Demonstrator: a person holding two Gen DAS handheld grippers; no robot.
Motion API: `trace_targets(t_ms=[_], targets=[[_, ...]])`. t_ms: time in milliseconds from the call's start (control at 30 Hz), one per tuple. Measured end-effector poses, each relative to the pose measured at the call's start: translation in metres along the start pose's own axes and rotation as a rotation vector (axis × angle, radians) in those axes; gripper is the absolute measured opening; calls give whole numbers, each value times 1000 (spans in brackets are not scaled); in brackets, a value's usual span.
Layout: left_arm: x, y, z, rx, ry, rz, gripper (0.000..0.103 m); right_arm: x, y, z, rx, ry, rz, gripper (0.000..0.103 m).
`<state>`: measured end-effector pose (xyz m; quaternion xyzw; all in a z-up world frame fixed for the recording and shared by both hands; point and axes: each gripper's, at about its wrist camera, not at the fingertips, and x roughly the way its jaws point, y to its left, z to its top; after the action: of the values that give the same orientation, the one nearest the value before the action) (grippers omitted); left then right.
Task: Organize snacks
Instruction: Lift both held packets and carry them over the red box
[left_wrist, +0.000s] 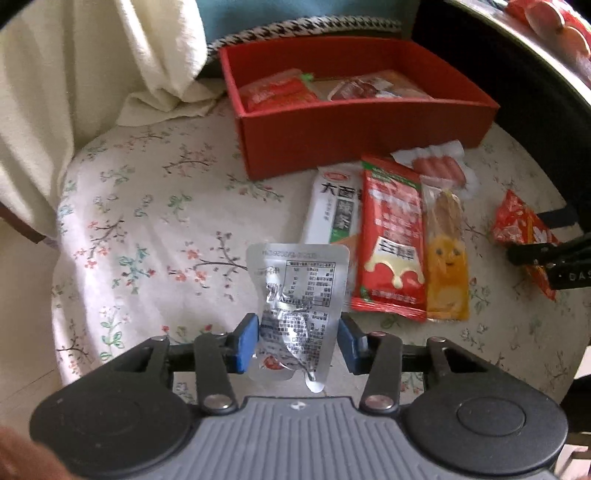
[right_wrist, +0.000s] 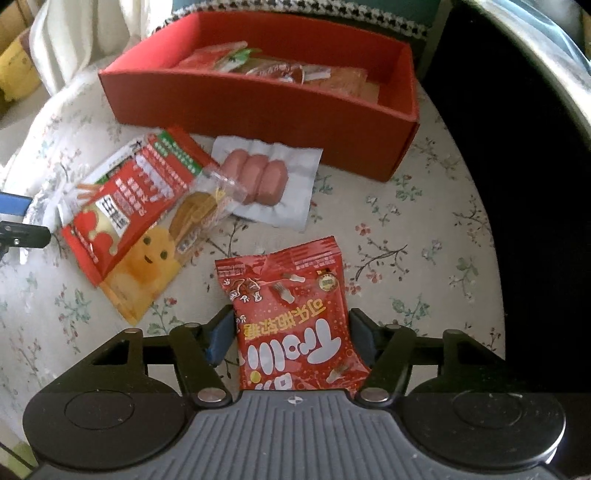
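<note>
Snacks half-sorted on a floral tablecloth, red box at the far edge already holding several packets.
Nearer, loose packets in an overlapping heap; left gripper clamped on a silver pouch, right gripper grasping a red candy bag.

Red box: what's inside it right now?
The red box holds several red and orange snack packets, overlapping. Its near wall hides their lower parts, so an exact count cannot be made.
</note>
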<state>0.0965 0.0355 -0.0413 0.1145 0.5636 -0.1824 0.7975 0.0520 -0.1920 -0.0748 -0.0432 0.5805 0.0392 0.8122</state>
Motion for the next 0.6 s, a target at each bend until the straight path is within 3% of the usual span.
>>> trace_targets(t_ms=[600], targets=[[-29,6,24,-77,-118,-58,40,-29,-5,25,63,-141,41,70]])
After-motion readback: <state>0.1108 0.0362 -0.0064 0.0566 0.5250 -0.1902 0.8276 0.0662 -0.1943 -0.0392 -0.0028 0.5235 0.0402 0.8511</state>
